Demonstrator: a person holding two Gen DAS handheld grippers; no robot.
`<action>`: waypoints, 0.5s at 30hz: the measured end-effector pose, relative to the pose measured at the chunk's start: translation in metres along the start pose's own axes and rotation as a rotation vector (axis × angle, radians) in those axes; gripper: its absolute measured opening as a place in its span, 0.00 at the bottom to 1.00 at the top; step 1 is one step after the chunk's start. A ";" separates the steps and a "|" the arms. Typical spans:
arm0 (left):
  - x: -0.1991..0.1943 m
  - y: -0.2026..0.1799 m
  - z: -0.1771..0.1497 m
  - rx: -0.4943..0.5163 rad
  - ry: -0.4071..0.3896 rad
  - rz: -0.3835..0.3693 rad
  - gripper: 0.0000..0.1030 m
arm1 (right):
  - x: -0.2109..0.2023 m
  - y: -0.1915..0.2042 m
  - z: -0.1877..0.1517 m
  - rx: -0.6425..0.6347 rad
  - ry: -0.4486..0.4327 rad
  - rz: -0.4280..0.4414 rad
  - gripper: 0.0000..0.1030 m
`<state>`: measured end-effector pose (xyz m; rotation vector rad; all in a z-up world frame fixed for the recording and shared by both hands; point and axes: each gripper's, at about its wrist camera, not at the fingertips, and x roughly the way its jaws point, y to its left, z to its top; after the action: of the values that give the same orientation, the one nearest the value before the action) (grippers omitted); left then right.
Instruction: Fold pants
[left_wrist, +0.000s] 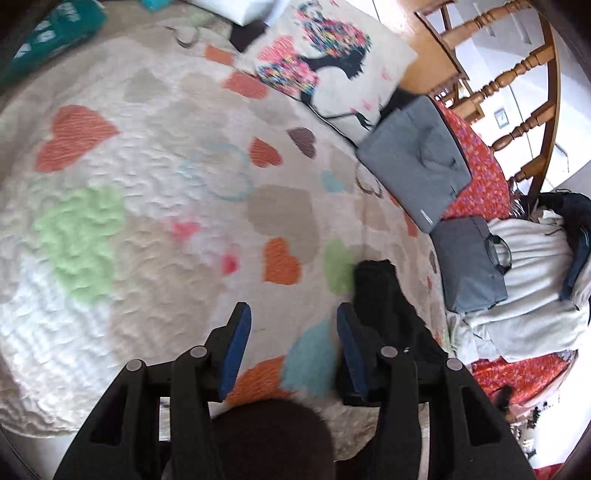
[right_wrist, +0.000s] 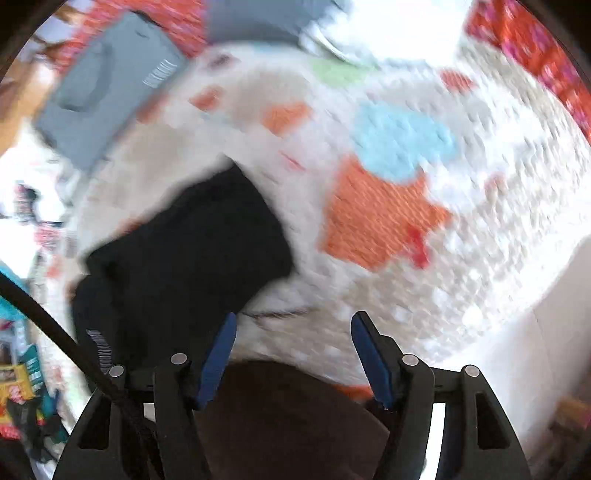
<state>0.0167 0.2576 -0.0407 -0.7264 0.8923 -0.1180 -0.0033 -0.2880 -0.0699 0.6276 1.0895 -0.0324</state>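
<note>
Both claws hang wide open with nothing in them, the left claw (left_wrist: 293, 325) and the right claw (right_wrist: 293, 332) over the heart-patterned bedspread (left_wrist: 155, 192), and the black pants (right_wrist: 184, 251) lie bunched on it just beside each. I'd spread them flat before pinching the waistband. Only the left view shows the grey bags (left_wrist: 417, 155); the right view is blurred.
</note>
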 end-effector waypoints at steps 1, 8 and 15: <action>-0.005 0.003 -0.002 -0.003 -0.012 0.001 0.45 | 0.003 0.017 0.001 -0.050 0.008 0.067 0.69; -0.030 0.010 -0.021 -0.034 -0.061 -0.039 0.46 | 0.111 0.117 0.002 -0.262 0.230 0.300 0.70; -0.052 0.032 -0.026 -0.068 -0.110 -0.029 0.46 | 0.102 0.165 -0.011 -0.378 0.205 0.289 0.24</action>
<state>-0.0421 0.2884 -0.0360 -0.8018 0.7842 -0.0735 0.0900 -0.1183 -0.0828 0.4458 1.1543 0.4867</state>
